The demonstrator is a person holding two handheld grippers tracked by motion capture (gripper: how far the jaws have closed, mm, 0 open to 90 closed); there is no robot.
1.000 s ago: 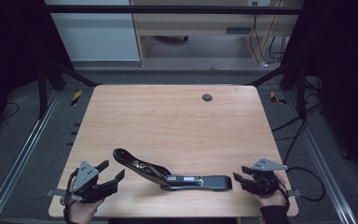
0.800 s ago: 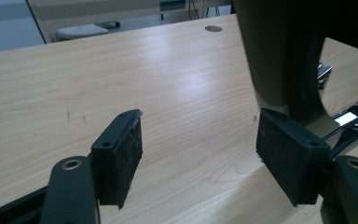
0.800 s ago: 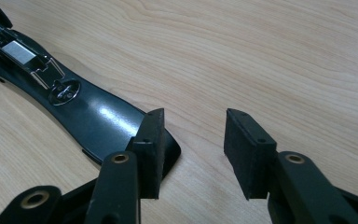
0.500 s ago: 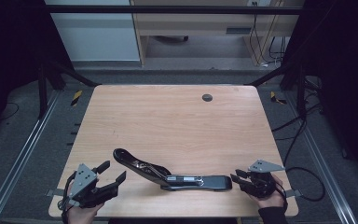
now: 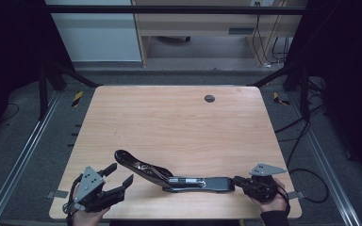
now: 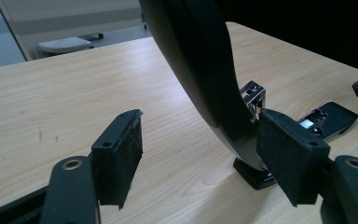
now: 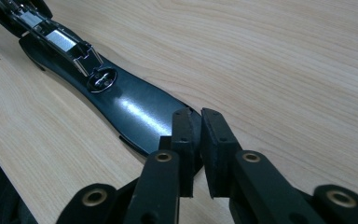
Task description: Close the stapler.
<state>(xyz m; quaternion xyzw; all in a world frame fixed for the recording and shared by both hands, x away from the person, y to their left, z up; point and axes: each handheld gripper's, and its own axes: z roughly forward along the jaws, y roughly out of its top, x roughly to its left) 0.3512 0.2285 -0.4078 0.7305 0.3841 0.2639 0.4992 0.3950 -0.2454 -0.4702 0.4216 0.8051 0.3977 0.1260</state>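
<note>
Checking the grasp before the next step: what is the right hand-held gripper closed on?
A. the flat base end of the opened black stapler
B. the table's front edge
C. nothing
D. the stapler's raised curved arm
A: in the right gripper view, the right hand-held gripper pinches the tip of the black stapler base.

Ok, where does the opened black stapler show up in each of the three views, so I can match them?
High view: the stapler lies opened out near the table's front edge, between the two hands.
Left gripper view: its raised curved arm fills the top centre, beside the far pad.
Right gripper view: its flat base runs from upper left to the right claw, which pinches its tip.
Shared landmark: the shiny metal staple channel.
</note>
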